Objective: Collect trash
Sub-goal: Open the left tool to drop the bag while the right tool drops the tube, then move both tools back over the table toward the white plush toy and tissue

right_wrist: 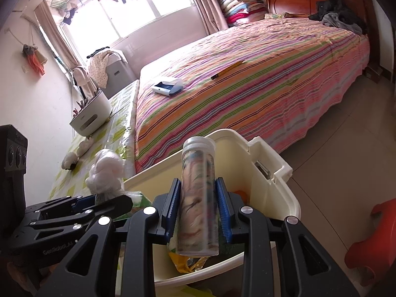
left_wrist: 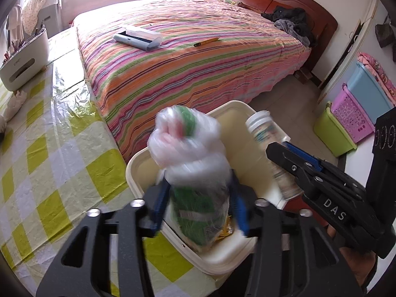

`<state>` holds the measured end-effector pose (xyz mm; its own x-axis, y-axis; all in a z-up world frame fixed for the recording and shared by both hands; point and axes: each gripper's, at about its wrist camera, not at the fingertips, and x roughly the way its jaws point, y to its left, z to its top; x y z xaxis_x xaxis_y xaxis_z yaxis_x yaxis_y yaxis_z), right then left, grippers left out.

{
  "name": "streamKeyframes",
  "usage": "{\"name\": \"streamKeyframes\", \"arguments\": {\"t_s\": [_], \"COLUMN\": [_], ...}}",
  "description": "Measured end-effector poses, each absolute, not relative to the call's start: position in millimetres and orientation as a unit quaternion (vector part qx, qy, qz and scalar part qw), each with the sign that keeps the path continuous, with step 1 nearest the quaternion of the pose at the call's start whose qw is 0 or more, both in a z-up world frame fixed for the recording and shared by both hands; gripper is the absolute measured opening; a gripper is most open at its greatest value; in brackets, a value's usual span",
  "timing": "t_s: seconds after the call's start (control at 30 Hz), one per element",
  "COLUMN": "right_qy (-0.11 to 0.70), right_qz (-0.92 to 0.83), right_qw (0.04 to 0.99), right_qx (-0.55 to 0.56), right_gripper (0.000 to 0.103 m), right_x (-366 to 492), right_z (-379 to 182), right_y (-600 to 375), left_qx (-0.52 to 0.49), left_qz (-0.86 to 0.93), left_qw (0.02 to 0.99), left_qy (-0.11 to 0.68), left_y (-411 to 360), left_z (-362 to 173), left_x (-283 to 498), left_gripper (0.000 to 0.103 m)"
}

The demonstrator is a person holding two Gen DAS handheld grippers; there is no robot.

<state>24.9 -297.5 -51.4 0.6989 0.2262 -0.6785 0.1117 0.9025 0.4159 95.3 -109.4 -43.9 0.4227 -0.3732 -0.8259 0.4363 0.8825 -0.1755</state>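
With the left gripper (left_wrist: 198, 203) spread around the plastic bag (left_wrist: 190, 158) over the bin (left_wrist: 138, 163), let it fall clear before the right gripper (right_wrist: 199, 210), pinching the bottle (right_wrist: 198, 198), releases.

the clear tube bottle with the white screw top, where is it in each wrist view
Left wrist view: the tube bottle is right of centre, above the cream bin, in the right claw.
Right wrist view: the bottle stands centre, low in the picture, upright between the blue pads.
Shared landmark: the yellow pen on the striped bed.
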Motion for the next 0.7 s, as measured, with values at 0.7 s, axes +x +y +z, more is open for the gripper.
{"name": "streamKeyframes", "arguments": {"t_s": [0.7], "right_qy": [0.383], "right_qz": [0.038], "right_qw": [0.889], "right_qx": [0.25], "right_gripper": [0.056], "right_x": [32.2], "right_z": [-50.3], "right_y": [-285.6], "left_qx": [-0.036], "left_qz": [-0.167], "left_qw": [0.881], "left_qy": [0.442], "left_y": [-19.7], "left_z": [-7.6], "left_x": [107.9], "left_gripper": [0.092]}}
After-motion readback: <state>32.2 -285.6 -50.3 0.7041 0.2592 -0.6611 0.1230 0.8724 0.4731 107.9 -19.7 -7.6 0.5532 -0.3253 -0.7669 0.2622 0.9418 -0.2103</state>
